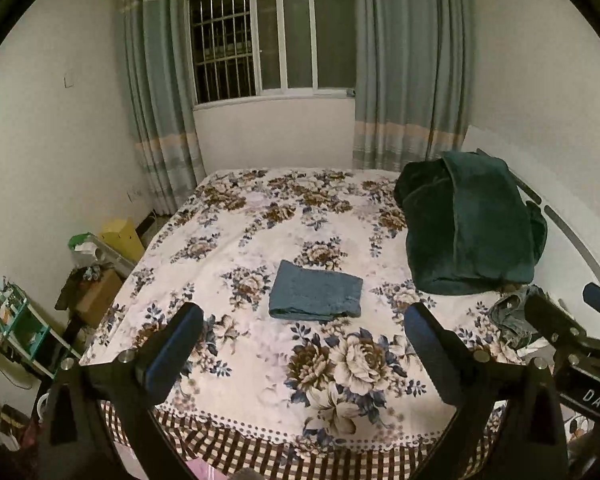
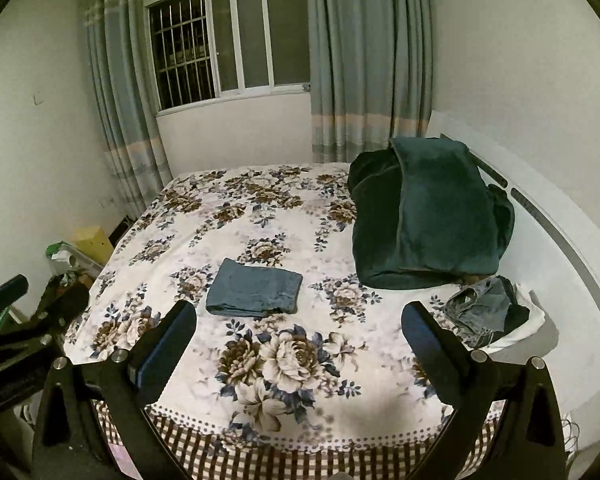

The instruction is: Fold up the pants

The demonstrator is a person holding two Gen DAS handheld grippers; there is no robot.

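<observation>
A pair of blue denim pants [image 1: 315, 295] lies folded in a neat rectangle in the middle of the floral bedsheet [image 1: 260, 360]; it also shows in the right wrist view [image 2: 254, 294]. My left gripper [image 1: 302, 322] is open and empty, held above the near part of the bed, short of the pants. My right gripper [image 2: 299, 322] is open and empty too, beside the left one. Each gripper shows at the edge of the other's view, the right one [image 1: 572, 320] and the left one [image 2: 24, 304].
A dark green blanket [image 2: 428, 216] is heaped at the bed's far right by the white headboard [image 2: 560, 248]. A crumpled denim garment [image 2: 484, 308] lies on a white cloth below it. Boxes and clutter [image 1: 96, 272] stand on the floor at left. Window and curtains behind.
</observation>
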